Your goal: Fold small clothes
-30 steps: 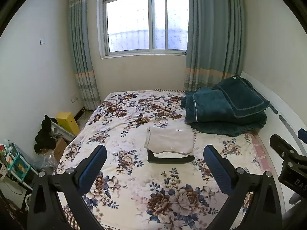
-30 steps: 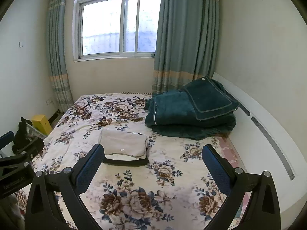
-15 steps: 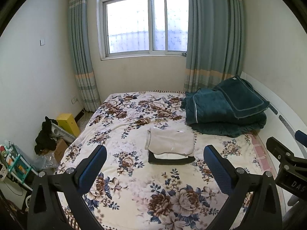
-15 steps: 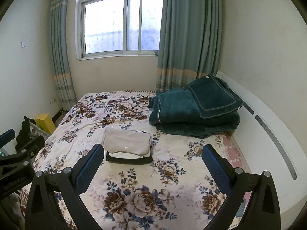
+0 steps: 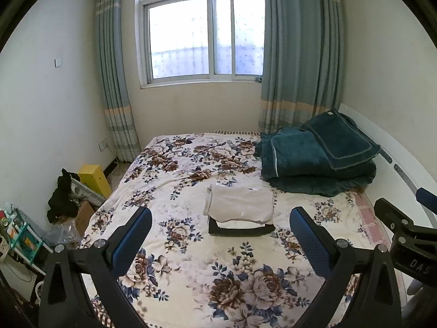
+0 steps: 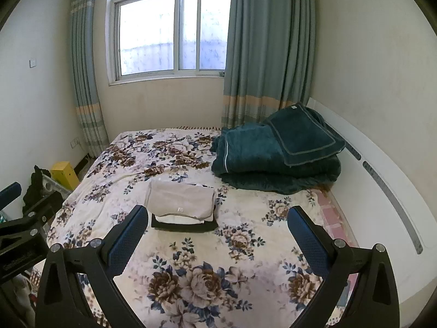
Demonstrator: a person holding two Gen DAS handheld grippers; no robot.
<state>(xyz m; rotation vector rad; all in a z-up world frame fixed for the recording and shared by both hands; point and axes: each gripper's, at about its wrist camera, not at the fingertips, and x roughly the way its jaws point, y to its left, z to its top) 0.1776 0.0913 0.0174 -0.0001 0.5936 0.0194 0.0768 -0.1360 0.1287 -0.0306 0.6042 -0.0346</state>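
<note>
the left claw (image 5: 220,225) hung over the near part of the bed (image 5: 191,273), its two blue-padded fingers (image 5: 131,239) spread wide apart with nothing between them but the floral bedspread (image 5: 240,281) below. the right claw (image 6: 217,225) was the same: spread wide and empty, well short of the clothes.

the small clothes sat in a neat stack (image 5: 240,209) at the centre of the left wrist frame, in the middle of the bed. a folded beige garment (image 5: 239,203) lay on top, a thin white layer showed under its near edge, and a folded black garment (image 5: 240,230) formed the bottom of the pile. in the right wrist frame the stack (image 6: 181,205) lay left of centre, just past the tip of that claw's left finger (image 6: 124,242); whether any gap separated them could not be told.

a folded dark teal blanket (image 5: 316,158) was heaped at the right of the bed, against the white headboard (image 6: 382,191), apart from the stack. a window (image 5: 204,27) with blue-grey curtains (image 5: 297,54) filled the top of both frames. at the lower left of the left wrist frame, on the floor beside the bed, stood a yellow box (image 5: 94,176) and a dark heap of cloth (image 5: 62,196). the other claw's black body edged into each frame, at the right edge of the left wrist frame and the left edge of the right wrist frame.
</note>
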